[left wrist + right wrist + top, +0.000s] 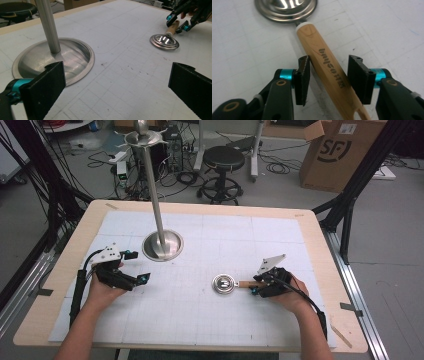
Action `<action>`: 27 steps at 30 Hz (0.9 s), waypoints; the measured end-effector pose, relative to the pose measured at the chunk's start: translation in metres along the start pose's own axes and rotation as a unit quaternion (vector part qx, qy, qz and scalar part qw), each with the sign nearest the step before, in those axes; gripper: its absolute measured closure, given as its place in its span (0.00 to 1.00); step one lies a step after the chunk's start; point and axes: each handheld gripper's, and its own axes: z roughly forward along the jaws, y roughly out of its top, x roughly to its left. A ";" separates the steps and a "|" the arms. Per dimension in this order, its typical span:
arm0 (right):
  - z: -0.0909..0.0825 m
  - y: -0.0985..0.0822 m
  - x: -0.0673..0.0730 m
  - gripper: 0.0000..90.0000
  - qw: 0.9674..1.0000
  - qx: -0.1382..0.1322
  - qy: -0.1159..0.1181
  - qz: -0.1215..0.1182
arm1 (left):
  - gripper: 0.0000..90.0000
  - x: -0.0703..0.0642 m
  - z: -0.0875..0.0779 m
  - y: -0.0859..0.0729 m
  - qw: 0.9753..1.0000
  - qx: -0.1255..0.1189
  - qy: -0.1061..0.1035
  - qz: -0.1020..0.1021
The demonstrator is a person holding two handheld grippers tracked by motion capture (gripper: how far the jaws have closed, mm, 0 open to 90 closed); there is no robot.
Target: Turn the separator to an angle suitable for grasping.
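Right tool [329,75]: jaws straddling the wooden handle [325,62] of a small metal ladle [224,284], one jaw touching the handle's side, the other sitting just off it; not clenched, grip loose. Handle is lying flat on the desk [45,285], running diagonally between the jaws, printed lettering facing up. Just ahead of this tool the ladle's round steel bowl [285,8] is resting on the white gridded mat [200,315].

Left tool [134,266]: jaws spread wide, released, holding nothing, hovering low over the mat. Just ahead of it and to one side, the domed metal base [53,58] of a stand is sitting on the mat, an upright pole [48,27] rising from it. Farther off, the ladle is lying well apart, across the mat.

Beyond the desk: a black stool [223,162] and a cardboard box [340,150] are standing on the floor.
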 end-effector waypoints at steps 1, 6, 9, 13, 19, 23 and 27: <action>0.000 0.000 0.001 0.64 1.000 0.000 0.002 0.002 | 0.02 0.000 0.000 0.000 1.000 0.000 0.000 0.000; 0.001 0.004 0.005 0.72 1.000 0.006 0.015 -0.009 | 0.02 0.000 0.000 0.000 1.000 -0.001 0.001 0.001; 0.004 0.007 0.009 0.74 1.000 0.005 0.012 -0.020 | 0.02 0.000 0.000 0.000 1.000 -0.001 0.002 -0.001; 0.008 0.011 0.012 0.74 0.999 -0.005 0.017 -0.030 | 0.02 0.000 0.000 0.000 1.000 0.000 0.001 0.001; 0.019 0.025 0.025 0.74 0.998 -0.020 0.033 -0.050 | 0.02 0.000 -0.001 0.001 1.000 -0.005 0.003 0.000; 0.028 0.039 0.038 0.74 0.996 -0.028 0.044 -0.070 | 0.02 0.001 -0.002 0.001 1.000 -0.007 0.003 -0.001; 0.040 0.056 0.054 0.74 0.994 -0.036 0.051 -0.089 | 0.02 0.001 -0.001 0.001 1.000 -0.007 0.003 -0.001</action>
